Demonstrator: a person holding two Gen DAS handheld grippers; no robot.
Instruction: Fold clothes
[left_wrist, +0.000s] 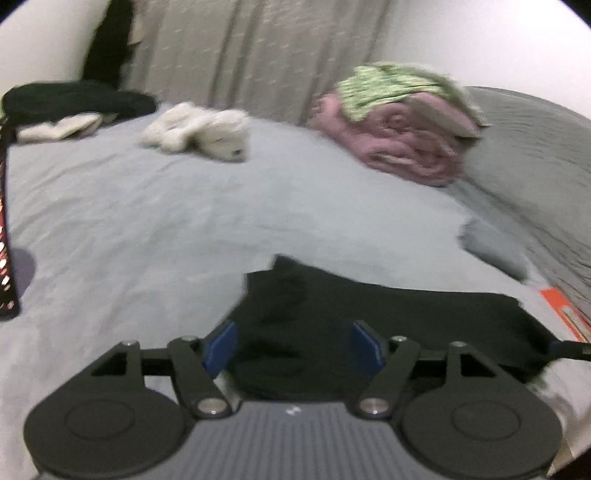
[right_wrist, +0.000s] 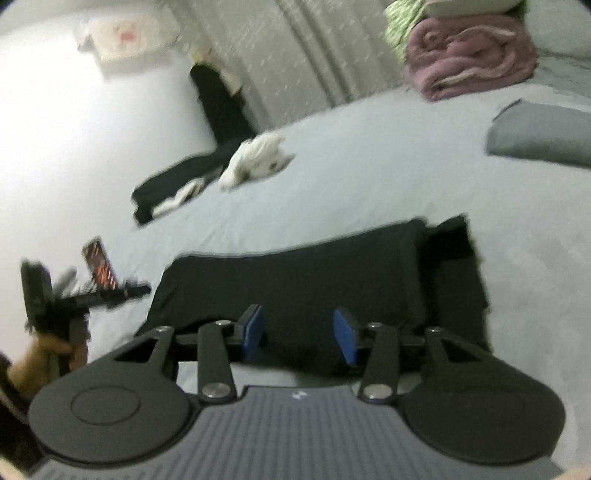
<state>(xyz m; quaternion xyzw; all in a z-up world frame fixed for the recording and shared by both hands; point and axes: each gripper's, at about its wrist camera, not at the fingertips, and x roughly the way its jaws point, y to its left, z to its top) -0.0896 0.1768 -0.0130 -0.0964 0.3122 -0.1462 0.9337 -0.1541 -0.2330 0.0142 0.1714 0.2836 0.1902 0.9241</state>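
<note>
with your left gripper (left_wrist: 293, 345) and right gripper (right_wrist: 297, 334) both parted and holding nothing above the flat black cloth garment (right_wrist: 295, 273) just ahead of them on the pale grey bed (right_wrist: 369, 166), closing too high could pinch only the top layer and pull the fold askew.

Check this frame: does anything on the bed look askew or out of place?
The black garment is not squared: one part sticks out past the folded edge. A phone lies on the sheet beside it.
</note>
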